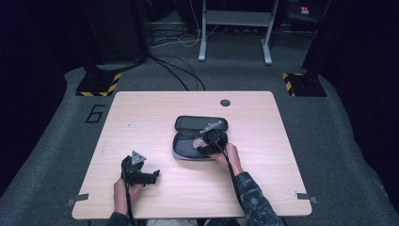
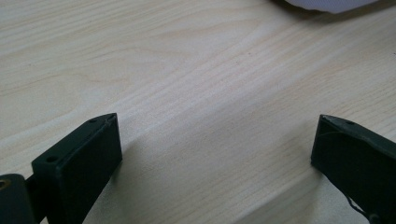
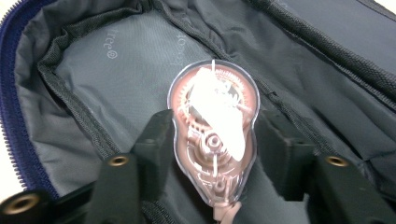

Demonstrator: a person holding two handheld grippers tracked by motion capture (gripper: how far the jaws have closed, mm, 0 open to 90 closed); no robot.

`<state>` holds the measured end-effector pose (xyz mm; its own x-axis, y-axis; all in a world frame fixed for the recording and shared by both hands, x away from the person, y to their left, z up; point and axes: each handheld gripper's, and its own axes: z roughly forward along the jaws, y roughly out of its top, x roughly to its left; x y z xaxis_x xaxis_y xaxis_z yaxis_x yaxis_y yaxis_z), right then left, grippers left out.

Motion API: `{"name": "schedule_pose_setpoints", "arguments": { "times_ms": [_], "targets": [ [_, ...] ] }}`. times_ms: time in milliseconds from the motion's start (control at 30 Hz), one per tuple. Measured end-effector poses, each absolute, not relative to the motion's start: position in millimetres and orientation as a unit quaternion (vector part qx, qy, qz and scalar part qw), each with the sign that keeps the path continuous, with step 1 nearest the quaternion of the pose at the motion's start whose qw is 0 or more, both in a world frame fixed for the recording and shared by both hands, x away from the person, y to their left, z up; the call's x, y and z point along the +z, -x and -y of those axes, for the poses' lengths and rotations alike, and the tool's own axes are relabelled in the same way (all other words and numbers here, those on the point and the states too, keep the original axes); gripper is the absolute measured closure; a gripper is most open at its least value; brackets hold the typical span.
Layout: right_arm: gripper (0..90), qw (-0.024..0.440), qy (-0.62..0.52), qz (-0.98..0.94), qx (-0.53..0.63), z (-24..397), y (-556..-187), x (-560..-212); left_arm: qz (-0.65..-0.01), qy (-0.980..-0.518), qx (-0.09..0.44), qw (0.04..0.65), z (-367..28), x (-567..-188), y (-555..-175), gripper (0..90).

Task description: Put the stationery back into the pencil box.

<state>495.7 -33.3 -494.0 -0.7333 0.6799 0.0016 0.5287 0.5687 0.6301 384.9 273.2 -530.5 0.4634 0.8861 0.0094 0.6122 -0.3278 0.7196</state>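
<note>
Resting low on the pale wood-grain table (image 1: 141, 113), the left gripper (image 1: 141, 175) has its jaws spread wide on nothing. Further right, the right gripper (image 3: 212, 140) pinches a clear, teardrop-shaped correction-tape dispenser (image 3: 214, 123) over the open grey fabric zip case (image 1: 186, 123).

From high above we look down on the tabletop (image 1: 141, 117); both gripper cameras sit very close, sharing perhaps the open case (image 1: 188, 125) (image 3: 116, 56).

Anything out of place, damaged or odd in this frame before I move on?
Nothing stands out. The pencil case lies unzipped and flat on the table; the right gripper holds a clear correction-tape dispenser over its lining. The left gripper sits open on bare wood.
</note>
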Motion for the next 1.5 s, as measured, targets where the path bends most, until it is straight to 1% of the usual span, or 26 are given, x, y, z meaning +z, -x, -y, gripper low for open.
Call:
{"name": "schedule_pose_setpoints", "arguments": {
  "times_ms": [33,100,133,267,367,500,667,933,967,1033,1300,1500],
  "targets": [
    [38.8,0.125,-0.346,-0.876,0.312,34,-496,-494,-0.475,-0.788,0.206,0.332,-273,-531,-385,1.6],
    [35.1,0.122,-0.353,-0.873,0.314,35,-495,-492,-0.475,-0.789,0.206,0.332,-273,-531,-385,1.6],
    [30.4,0.121,-0.35,-0.874,0.315,36,-495,-491,-0.475,-0.787,0.208,0.333,-273,-531,-385,1.6],
    [19.9,0.116,-0.349,-0.87,0.328,40,-493,-487,-0.475,-0.789,0.206,0.332,-273,-531,-385,1.6],
    [15.5,0.112,-0.346,-0.869,0.335,44,-491,-483,-0.475,-0.787,0.207,0.333,-273,-531,-385,1.6],
    [12.9,0.112,-0.335,-0.868,0.348,48,-485,-474,-0.472,-0.792,0.205,0.329,-274,-530,-385,1.6],
    [7.4,0.109,-0.321,-0.87,0.359,55,-478,-465,-0.472,-0.791,0.206,0.33,-274,-530,-385,1.6],
    [2.6,0.113,-0.333,-0.859,0.372,74,-460,-451,-0.475,-0.788,0.206,0.333,-273,-531,-385,1.6],
    [2.3,0.121,-0.332,-0.856,0.378,76,-458,-450,-0.475,-0.788,0.207,0.332,-273,-531,-385,1.6],
    [2.1,0.121,-0.336,-0.854,0.38,81,-452,-446,-0.475,-0.788,0.207,0.333,-273,-531,-385,1.7],
    [2.3,0.147,-0.348,-0.84,0.391,111,-425,-436,-0.475,-0.788,0.207,0.333,-273,-531,-385,1.8],
    [2.8,0.162,-0.363,-0.832,0.386,139,-403,-440,-0.475,-0.788,0.207,0.333,-273,-531,-385,1.8]
  ]
}}
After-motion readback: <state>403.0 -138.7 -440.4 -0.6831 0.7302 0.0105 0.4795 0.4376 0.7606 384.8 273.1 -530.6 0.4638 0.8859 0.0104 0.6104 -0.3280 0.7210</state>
